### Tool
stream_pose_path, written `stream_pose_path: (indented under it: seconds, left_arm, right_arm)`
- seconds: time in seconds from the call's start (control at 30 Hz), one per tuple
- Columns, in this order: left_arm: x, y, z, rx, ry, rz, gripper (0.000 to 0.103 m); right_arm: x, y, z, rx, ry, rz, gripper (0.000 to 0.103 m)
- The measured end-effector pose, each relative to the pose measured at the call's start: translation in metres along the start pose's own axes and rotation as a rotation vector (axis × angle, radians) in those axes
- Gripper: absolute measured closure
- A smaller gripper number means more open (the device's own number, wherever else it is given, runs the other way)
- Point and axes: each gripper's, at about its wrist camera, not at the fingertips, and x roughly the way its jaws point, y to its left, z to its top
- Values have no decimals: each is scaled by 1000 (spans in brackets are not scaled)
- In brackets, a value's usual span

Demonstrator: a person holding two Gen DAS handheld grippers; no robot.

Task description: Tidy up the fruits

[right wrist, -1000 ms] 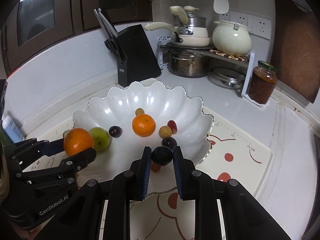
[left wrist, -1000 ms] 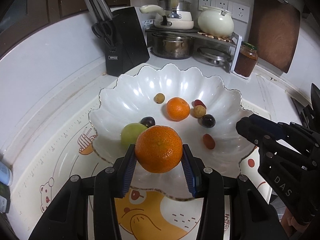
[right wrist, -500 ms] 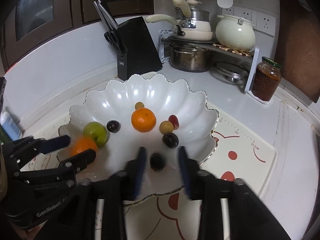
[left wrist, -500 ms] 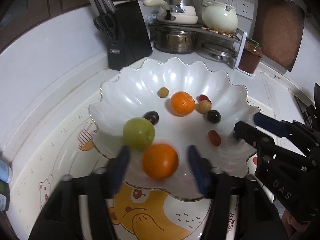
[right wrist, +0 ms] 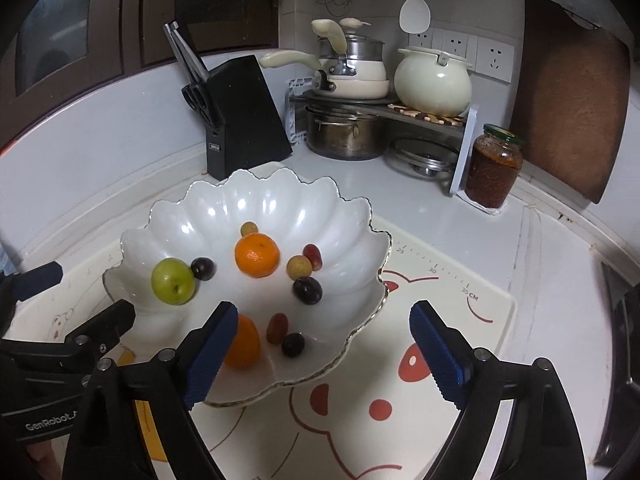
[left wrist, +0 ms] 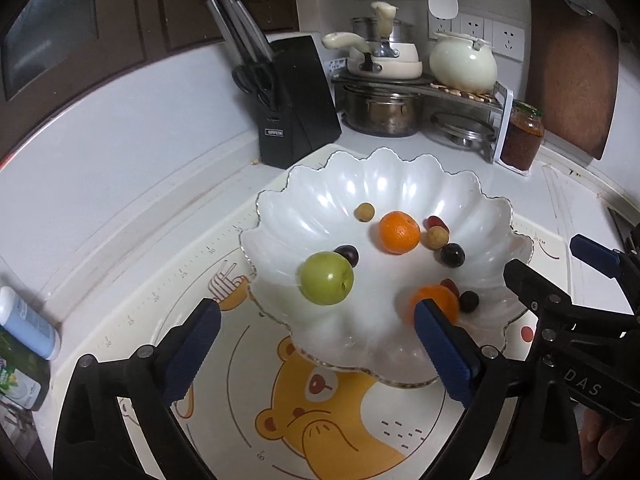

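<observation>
A white scalloped bowl (left wrist: 400,184) (right wrist: 256,208) stands on a cartoon mat and holds several fruits. An orange (left wrist: 434,302) (right wrist: 242,342) lies near its front rim, partly behind a blue finger pad in each view. A dark grape (left wrist: 469,301) (right wrist: 293,344) lies beside it. A second orange (left wrist: 399,232) (right wrist: 257,254), a green apple (left wrist: 327,283) (right wrist: 173,281) and small dark, red and tan fruits lie further in. My left gripper (left wrist: 316,344) is open and empty above the near rim. My right gripper (right wrist: 324,354) is open and empty too.
A black knife block (left wrist: 296,108) stands behind the bowl. Pots and a cream kettle (left wrist: 464,66) sit on a rack at the back, with a jar (left wrist: 522,140) and a wooden board (left wrist: 572,68) to the right. Bottles (left wrist: 28,332) stand at the left edge.
Both grippers opened and pulled back. The left one let go of the orange and the right one the dark grape; both fruits now lie in the bowl near the front rim.
</observation>
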Motion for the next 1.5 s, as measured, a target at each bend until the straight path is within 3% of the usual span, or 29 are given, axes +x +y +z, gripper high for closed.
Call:
stream_pose_path:
  seconds: [0.9, 1.5]
  left_arm:
    - [-94, 10, -31, -29, -99, 74, 0]
    - [-137, 11, -73, -75, -85, 79, 0]
  right_arm:
    - [-86, 6, -24, 41, -59, -19, 12]
    - [-131, 10, -56, 30, -66, -8, 12]
